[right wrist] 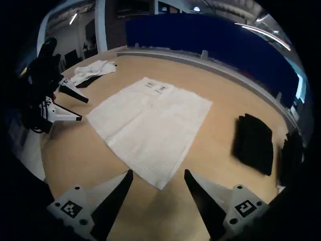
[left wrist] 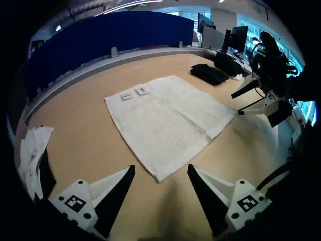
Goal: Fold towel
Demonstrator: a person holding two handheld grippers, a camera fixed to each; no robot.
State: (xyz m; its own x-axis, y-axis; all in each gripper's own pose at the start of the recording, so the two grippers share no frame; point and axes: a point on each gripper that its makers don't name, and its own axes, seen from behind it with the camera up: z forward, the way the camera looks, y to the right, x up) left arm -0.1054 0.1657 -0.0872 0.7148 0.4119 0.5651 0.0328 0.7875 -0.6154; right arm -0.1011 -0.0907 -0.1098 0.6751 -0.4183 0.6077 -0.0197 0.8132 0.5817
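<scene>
The white towel [left wrist: 168,120] lies spread flat on the wooden table [left wrist: 80,132]. The left gripper [left wrist: 160,166] hovers at a near corner, fingers wide apart and empty. The right gripper [right wrist: 157,171] is spread wide too, holding nothing. A dark bundle [right wrist: 252,142], perhaps folded cloth, sits nearby.

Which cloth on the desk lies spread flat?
The centre white towel; the other white cloth is crumpled, the black one folded.
</scene>
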